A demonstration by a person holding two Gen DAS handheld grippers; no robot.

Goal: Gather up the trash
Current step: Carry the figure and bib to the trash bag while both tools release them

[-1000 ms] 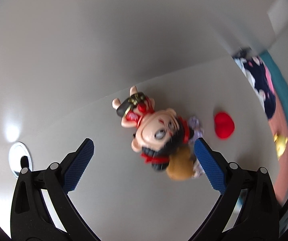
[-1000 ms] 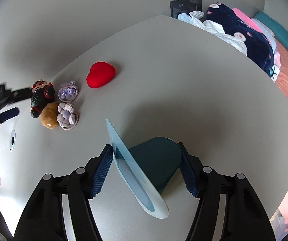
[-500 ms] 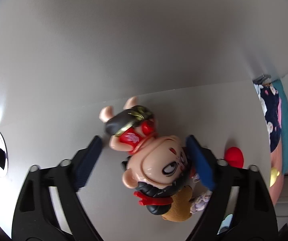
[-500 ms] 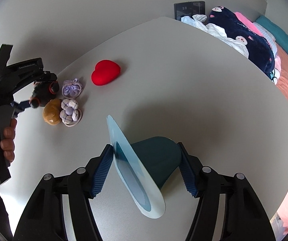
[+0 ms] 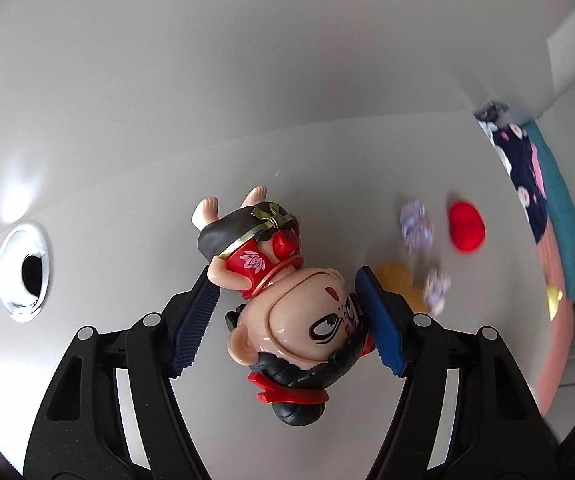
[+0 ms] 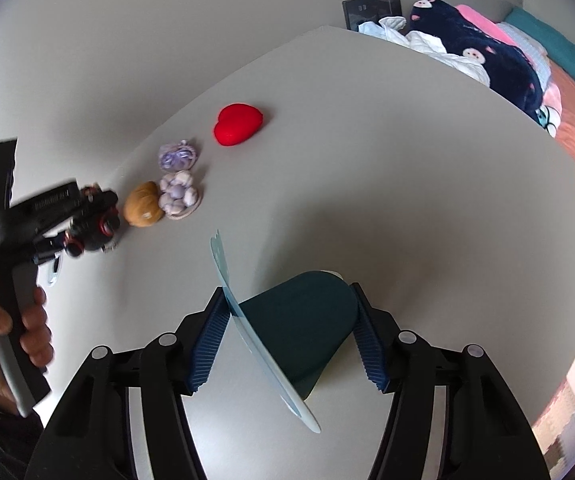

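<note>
The collecting looks barely begun — nothing shows in the dark green dustpan (image 6: 299,320) that the right gripper (image 6: 287,340) clamps by its body, its pale blue lip jutting out past the left pad, and every item is outside it. The left gripper (image 5: 287,320) has just been closing its jaws around a toy figurine (image 5: 287,300); the right pad presses the side of its big head, the left pad touches its arm, so by my judgement it is gripped or very nearly so. The figurine lies head toward the camera, feet away, near the far edge of the grey table (image 6: 407,184): glossy plastic, black hair, red bands, black and red outfit with gold trim. Left on the table beside it are a brown ball (image 6: 143,204), two purple bundles (image 6: 179,194) and, further along, a red heart (image 6: 239,124) — all still to be picked up, and a person's hand (image 6: 19,332) holds the left tool
</note>
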